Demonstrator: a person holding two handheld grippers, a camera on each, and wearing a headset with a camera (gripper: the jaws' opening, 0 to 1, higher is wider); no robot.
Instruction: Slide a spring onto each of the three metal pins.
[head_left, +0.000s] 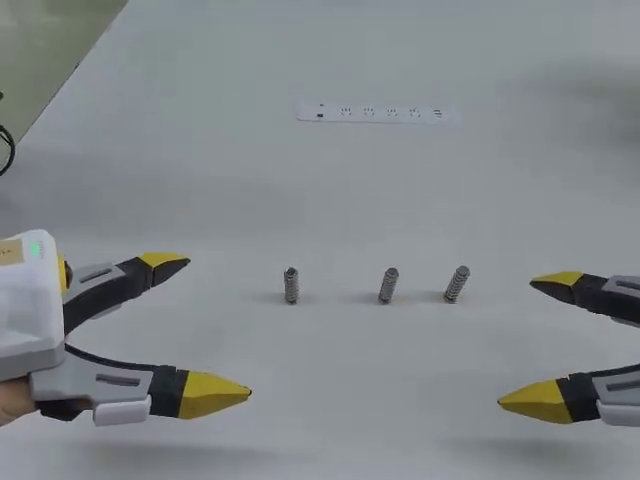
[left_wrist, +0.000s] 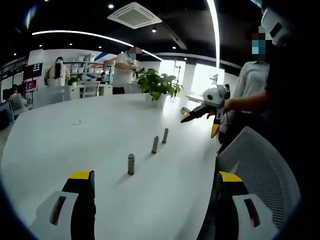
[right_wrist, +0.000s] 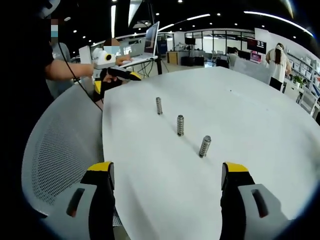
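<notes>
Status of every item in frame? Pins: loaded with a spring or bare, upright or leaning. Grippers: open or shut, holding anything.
Left pin: loaded, upright.
Middle pin: loaded, upright.
Right pin: loaded, leaning.
Left gripper: open, empty.
Right gripper: open, empty.
Power strip: flat on the table, no plugs seen in it.

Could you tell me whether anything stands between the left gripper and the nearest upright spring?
Nothing visible does: only bare white table lies between the open left gripper and the nearest spring; the other two springs stand beyond it.
</notes>
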